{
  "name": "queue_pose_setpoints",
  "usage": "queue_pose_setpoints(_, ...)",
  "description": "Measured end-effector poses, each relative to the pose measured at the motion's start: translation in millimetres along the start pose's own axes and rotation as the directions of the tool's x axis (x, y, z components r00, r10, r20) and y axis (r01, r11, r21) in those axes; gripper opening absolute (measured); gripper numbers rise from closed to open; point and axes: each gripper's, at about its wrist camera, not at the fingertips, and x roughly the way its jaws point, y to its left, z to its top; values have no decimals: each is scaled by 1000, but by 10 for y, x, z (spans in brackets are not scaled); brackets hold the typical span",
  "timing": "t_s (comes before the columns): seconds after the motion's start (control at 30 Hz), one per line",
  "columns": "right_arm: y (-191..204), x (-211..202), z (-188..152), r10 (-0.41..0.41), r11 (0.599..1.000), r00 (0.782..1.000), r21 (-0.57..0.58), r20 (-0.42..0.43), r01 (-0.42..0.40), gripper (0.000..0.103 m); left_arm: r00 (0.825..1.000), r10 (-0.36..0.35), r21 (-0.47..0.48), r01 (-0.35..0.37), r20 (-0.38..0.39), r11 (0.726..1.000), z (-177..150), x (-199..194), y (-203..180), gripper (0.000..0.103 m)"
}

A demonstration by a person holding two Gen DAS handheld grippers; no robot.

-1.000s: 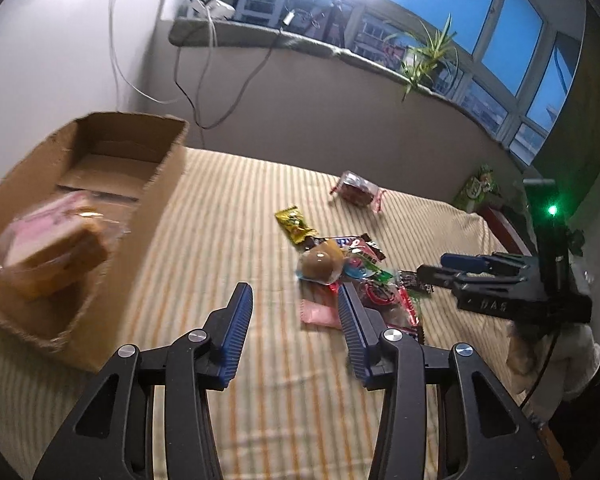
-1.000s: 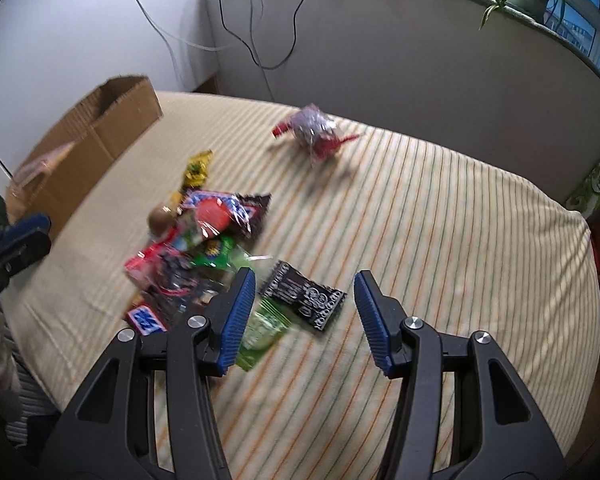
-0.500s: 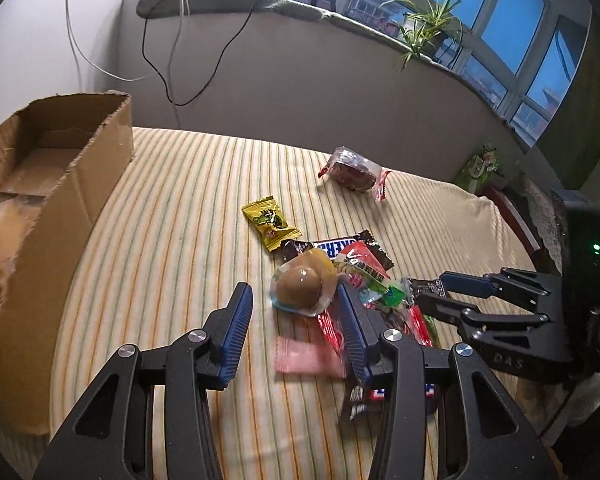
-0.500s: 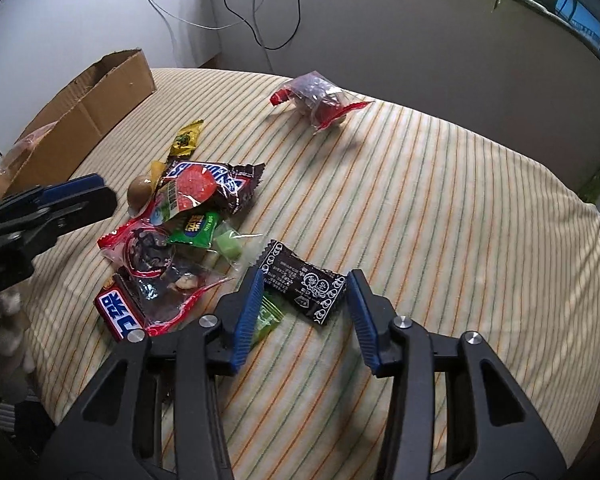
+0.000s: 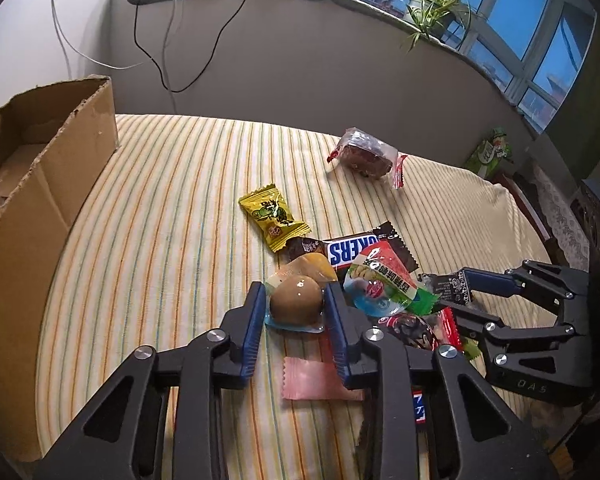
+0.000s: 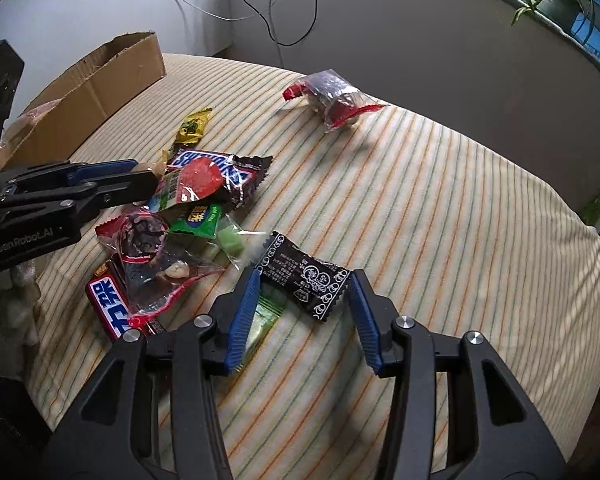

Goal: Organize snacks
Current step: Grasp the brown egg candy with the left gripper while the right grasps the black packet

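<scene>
Several snacks lie piled on the striped cloth point(image 5: 160, 220). My left gripper point(image 5: 294, 296) is closing on a brown egg-shaped snack in clear wrap point(image 5: 296, 308), and its pads touch the wrap's two sides. A Snickers bar point(image 5: 352, 250), a yellow candy point(image 5: 272, 216) and a pink packet point(image 5: 312, 380) lie around it. My right gripper point(image 6: 304, 280) stands astride a black packet point(image 6: 304, 276); its jaws are opening and the pads stay clear of it. The open cardboard box point(image 5: 40, 200) stands at the left. In the right wrist view the left gripper point(image 6: 140, 172) reaches in from the left.
A clear bag with red ends point(image 5: 366, 152) lies apart at the far side of the cloth. Cables point(image 5: 172, 40) hang down the wall behind. A plant point(image 5: 432, 4) stands on the sill, and a green carton point(image 5: 488, 152) sits past the cloth's right edge.
My left gripper has swung from the box to the snack pile, sunk, and closed in on the brown egg-shaped snack. The right gripper has come down around the black packet.
</scene>
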Motion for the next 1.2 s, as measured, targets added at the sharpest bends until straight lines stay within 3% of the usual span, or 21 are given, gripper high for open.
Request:
queue_pose_setpoints(0.23, 60, 41, 38, 2, 1000, 1000, -30, 1, -1, 48, 1000, -2, 2, 2, 3, 1000, -4, -3, 3, 26)
queue_pose_setpoints(0.3, 68, 36, 44, 14, 999, 1000, -34, 0, -14, 25, 1000, -2, 1, 2, 5, 1000, -1, 5, 3, 25)
queue_pose_setpoints(0.43, 58, 44, 51, 11, 999, 1000, -38, 5, -11, 17, 1000, -1, 2, 1, 8, 1000, -1, 7, 1, 25)
queue_pose_setpoints(0.67, 72, -17, 23, 16, 994, 1000, -112, -14, -17, 20, 1000, -2, -3, 2, 10, 1000, -5, -14, 19, 25)
queue_pose_setpoints(0.8, 38, -94, 46, -21, 987, 1000, -160, 23, 25, 52, 1000, 2, -1, -2, 11, 1000, -8, -27, 16, 25)
queue_pose_setpoints(0.83, 41, -103, 60, -22, 984, 999, -176, 27, 26, 54, 1000, 3, 0, -3, 10, 1000, -11, -31, 14, 25)
queue_pose_setpoints(0.97, 157, -34, 141, -28, 959, 999, -283, 25, 34, 55, 1000, 13, -1, -13, 11, 1000, -12, -53, 36, 25)
queue_pose_setpoints(1.1, 178, 86, 194, -3, 954, 1000, -301, -9, 0, 55, 1000, 26, -7, -26, 16, 1000, -21, -92, 68, 25)
queue_pose_setpoints(1.13, 170, 89, 201, 8, 955, 1000, -295, -15, -12, 53, 999, 28, -9, -28, 17, 1000, -26, -106, 79, 25)
queue_pose_setpoints(1.2, 146, 81, 197, 48, 960, 998, -273, -37, -56, 39, 999, 33, -12, -32, 19, 999, -29, -126, 102, 25)
